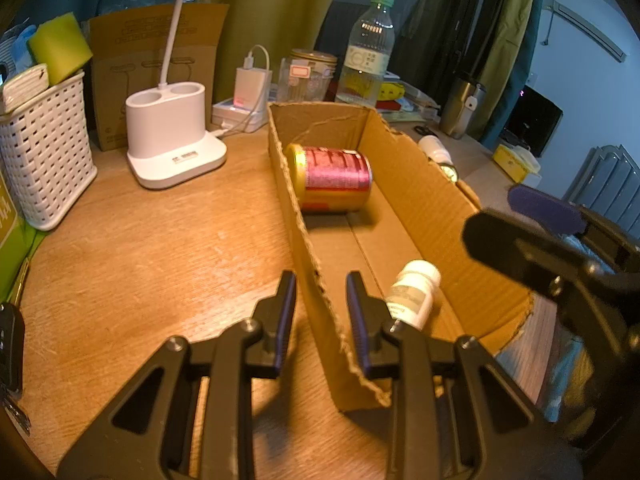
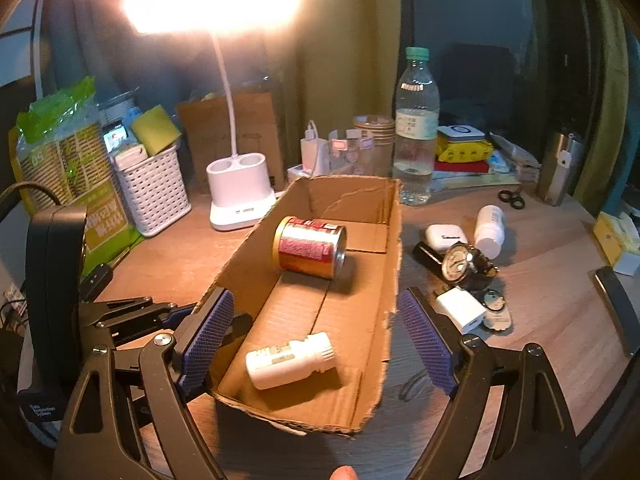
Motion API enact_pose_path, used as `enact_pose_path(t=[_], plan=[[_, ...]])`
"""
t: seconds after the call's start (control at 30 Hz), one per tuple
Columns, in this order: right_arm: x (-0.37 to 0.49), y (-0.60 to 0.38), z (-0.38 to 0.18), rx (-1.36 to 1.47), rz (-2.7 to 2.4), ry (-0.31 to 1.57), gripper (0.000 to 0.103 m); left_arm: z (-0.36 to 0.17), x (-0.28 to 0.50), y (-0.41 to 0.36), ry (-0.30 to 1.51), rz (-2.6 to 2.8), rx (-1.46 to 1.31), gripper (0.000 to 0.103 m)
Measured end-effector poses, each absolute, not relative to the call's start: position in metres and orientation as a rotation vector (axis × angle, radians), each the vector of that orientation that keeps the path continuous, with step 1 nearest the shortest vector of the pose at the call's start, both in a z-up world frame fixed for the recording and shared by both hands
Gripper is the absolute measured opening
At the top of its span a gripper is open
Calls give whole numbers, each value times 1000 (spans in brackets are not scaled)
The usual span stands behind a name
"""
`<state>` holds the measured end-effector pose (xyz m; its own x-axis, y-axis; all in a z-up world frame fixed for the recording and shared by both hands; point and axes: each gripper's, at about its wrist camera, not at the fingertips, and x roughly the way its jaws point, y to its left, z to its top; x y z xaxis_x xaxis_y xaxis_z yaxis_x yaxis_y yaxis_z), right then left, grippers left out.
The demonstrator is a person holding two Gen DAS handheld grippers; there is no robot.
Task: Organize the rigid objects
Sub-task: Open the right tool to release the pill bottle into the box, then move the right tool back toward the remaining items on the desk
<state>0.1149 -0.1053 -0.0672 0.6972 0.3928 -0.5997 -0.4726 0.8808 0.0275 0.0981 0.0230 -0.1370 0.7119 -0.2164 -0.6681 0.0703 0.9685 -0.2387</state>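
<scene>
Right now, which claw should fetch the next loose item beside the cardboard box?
Right. The right claw is open and empty, nearer the white charger and wristwatch. The left claw is shut on the cardboard box wall, steadying it.

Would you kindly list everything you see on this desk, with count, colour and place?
cardboard box: one, brown, centre of wooden table
can: one, red and gold, box's far end
pill bottle: one, white, box's near end
loose bottle: one, white, right of box
earbud case: one, white, beside loose bottle
watch: one, dark, right of box
charger: one, white, near watch
water bottle: one, clear, green cap, behind box
desk lamp: one, white, lit, left behind box
basket: one, white, far left
left hand-held gripper: black, shut on box's left wall
right hand-held gripper: black, open, straddling box
</scene>
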Motion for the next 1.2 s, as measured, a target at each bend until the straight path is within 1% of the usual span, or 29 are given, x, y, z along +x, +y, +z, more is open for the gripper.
enact_pose_path(t=[0.73, 1.2], plan=[[128, -171, -58, -56, 317, 604, 87, -137, 98, 23, 763, -160, -202, 27], [149, -209, -80, -41, 185, 639, 87, -137, 98, 23, 763, -160, -202, 27]])
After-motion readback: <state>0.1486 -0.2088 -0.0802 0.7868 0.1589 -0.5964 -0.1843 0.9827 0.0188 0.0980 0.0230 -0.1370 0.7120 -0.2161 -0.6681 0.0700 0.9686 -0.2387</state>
